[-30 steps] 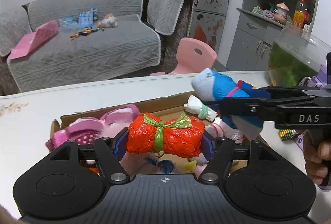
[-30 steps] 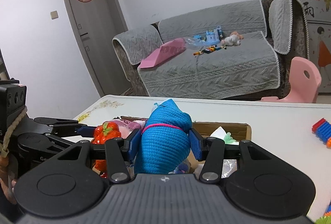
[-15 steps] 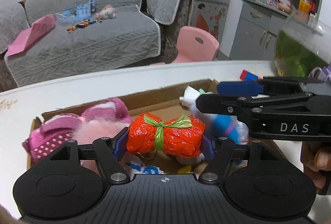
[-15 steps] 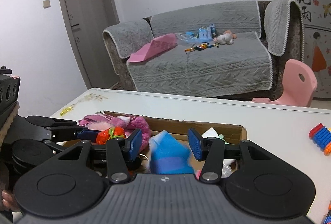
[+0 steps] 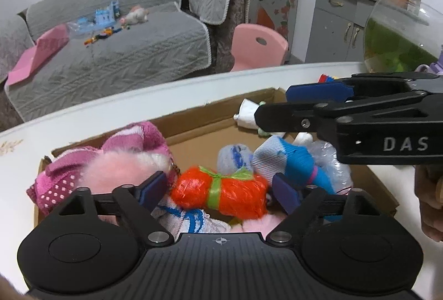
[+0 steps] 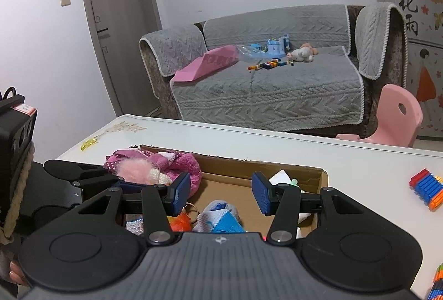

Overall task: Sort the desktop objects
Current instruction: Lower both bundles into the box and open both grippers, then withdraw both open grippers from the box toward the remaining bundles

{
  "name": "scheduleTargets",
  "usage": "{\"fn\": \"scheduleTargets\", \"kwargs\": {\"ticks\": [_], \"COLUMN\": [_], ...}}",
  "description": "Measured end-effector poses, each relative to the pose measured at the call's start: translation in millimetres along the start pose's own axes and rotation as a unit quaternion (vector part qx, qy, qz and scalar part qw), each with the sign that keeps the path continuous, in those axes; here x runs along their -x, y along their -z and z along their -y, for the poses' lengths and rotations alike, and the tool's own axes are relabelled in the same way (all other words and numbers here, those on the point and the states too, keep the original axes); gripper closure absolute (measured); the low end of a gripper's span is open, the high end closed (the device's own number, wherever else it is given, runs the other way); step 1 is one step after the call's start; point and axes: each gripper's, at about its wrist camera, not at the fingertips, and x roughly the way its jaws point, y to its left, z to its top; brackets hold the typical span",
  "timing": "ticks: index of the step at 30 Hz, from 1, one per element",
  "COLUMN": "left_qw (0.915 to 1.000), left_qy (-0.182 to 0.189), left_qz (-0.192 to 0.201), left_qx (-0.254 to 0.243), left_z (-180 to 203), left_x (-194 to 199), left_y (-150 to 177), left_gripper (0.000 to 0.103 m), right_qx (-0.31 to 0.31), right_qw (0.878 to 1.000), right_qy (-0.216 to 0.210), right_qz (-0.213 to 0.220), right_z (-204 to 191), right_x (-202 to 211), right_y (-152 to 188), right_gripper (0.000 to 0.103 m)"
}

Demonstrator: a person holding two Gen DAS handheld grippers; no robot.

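Orange plastic-wrapped bundle with green tie (image 5: 221, 194) between opening jaws of left hand-held gripper (image 5: 220, 190), pads clear, dropped over brown cardboard box (image 5: 221, 117); right hand-held gripper (image 6: 221, 193) apart, empty, above same box for sorting.

Left hand-held gripper (image 5: 218, 190) opening; right hand-held gripper (image 6: 221, 192) parted, empty.

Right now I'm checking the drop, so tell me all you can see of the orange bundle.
The orange bundle is crinkly plastic, rolled into a short log and tied round its middle with a green strip. It lies crosswise in the cardboard box on socks, between the opening left gripper pads, which no longer press it.
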Motion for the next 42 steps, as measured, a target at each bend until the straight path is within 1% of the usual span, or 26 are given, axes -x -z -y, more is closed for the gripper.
{"fn": "scheduleTargets", "kwargs": {"ticks": [4, 9, 11, 17, 18, 19, 20, 24, 26, 27, 29, 31, 35, 37, 39, 40, 42], "left_qw": [0.9999, 0.9998, 0.9998, 0.9992, 0.9991, 0.999, 0.9989, 0.9987, 0.9988, 0.9986, 0.9977, 0.9968, 0.9959, 0.9951, 0.994, 0.9935, 0.9927], "left_qy": [-0.003, 0.0, 0.001, 0.001, 0.004, 0.008, 0.01, 0.007, 0.002, 0.0, -0.001, 0.004, 0.029, 0.042, 0.038, 0.034, 0.031], "left_qz": [0.01, 0.017, 0.02, 0.037, 0.04, 0.042, 0.043, 0.043, 0.039, 0.037, 0.037, 0.039, 0.042, 0.04, 0.037, 0.035, 0.024], "left_qx": [-0.006, -0.004, -0.004, -0.017, -0.016, -0.015, -0.015, -0.025, -0.032, -0.038, -0.057, -0.07, -0.075, -0.079, -0.095, -0.103, -0.114], "left_z": [3, 2, 1, -1, -2, -3, -3, 1, 5, 7, 13, 18, 26, 33, 42, 46, 56], "left_x": [8, 14, 17, 42, 48, 54, 59, 79, 89, 93, 101, 110, 126, 132, 134, 134, 130], "left_y": [0, -2, -1, 3, 5, 8, 11, 30, 43, 49, 59, 66, 87, 101, 114, 119, 126], "left_gripper": [0.006, 0.003, 0.001, 0.001, 0.001, 0.001, 0.001, 0.0, 0.0, 0.0, 0.0, 0.0, 0.0, 0.0, 0.0, 0.0, 0.0], "right_qx": [0.002, 0.0, 0.0, 0.01, 0.009, 0.009, 0.01, 0.017, 0.021, 0.023, 0.018, 0.007, 0.036, 0.044, 0.043, 0.039, 0.046], "right_qw": [1.0, 1.0, 1.0, 1.0, 1.0, 1.0, 1.0, 0.999, 0.999, 0.999, 0.999, 0.999, 0.998, 0.996, 0.995, 0.994, 0.993], "right_qy": [0.002, 0.005, 0.007, 0.016, 0.017, 0.017, 0.018, 0.018, 0.017, 0.015, 0.004, -0.016, -0.044, -0.065, -0.087, -0.096, -0.105], "right_qz": [0.002, 0.004, 0.006, 0.01, 0.013, 0.016, 0.019, 0.02, 0.021, 0.022, 0.027, 0.033, 0.033, 0.032, 0.033, 0.034, 0.026], "right_z": [0, 2, 2, 2, 2, 2, 2, -2, -5, -7, -10, -13, -29, -41, -49, -54, -68], "right_x": [2, 4, 6, 20, 25, 29, 34, 55, 66, 71, 80, 95, 122, 137, 149, 154, 158], "right_y": [0, 1, 2, 5, 6, 7, 10, 21, 27, 28, 30, 41, 67, 83, 100, 109, 128], "right_gripper": [0.056, 0.054, 0.05, 0.043, 0.041, 0.035, 0.031, 0.028, 0.021, 0.02, 0.02, 0.017, 0.009, 0.008, 0.007, 0.004, 0.004]}}
